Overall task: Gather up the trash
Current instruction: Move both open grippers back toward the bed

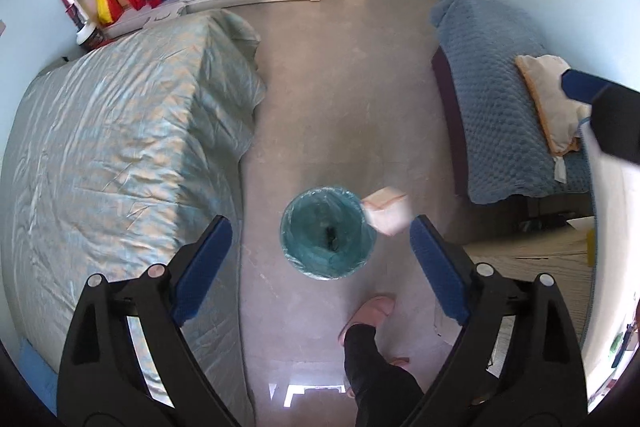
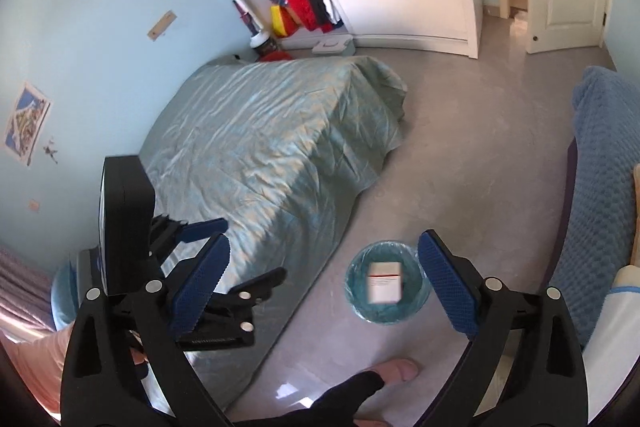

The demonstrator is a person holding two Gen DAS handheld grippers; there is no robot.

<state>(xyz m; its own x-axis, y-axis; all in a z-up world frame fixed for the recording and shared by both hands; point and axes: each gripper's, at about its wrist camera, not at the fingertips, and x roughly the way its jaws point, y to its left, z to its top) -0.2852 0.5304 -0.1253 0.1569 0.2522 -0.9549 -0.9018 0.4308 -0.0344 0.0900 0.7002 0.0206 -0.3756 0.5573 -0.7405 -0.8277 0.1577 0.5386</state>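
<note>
Left gripper [image 1: 320,247]: jaws stand wide apart, nothing between the pads. It points steeply down, with the lined bin [image 1: 329,233] directly ahead between the fingers. A dark scrap lies at the bottom of the liner.

Small white carton [image 1: 387,209]: blurred, in mid-air ahead of the left gripper's right-hand finger, over the bin's rim on that side. In the right wrist view the same carton sits over the bin mouth, between the two fingers and below them.

Right gripper [image 2: 324,275]: jaws likewise wide apart, gripping nothing; the carton is clear of both pads.

Step in hand, as judged: the drop into the bin, with both grippers unloaded. The carton appears to be falling free; whether it lands inside cannot be told, since one view puts it at the rim.

Next move, as judged: confirm the carton is in, then seek further rubbish. A white scrap [image 1: 560,169] lies on the blue quilted cover [image 1: 500,115] to the right.

Writing: the carton carries a red band and dark lines, too blurred to read.
</note>
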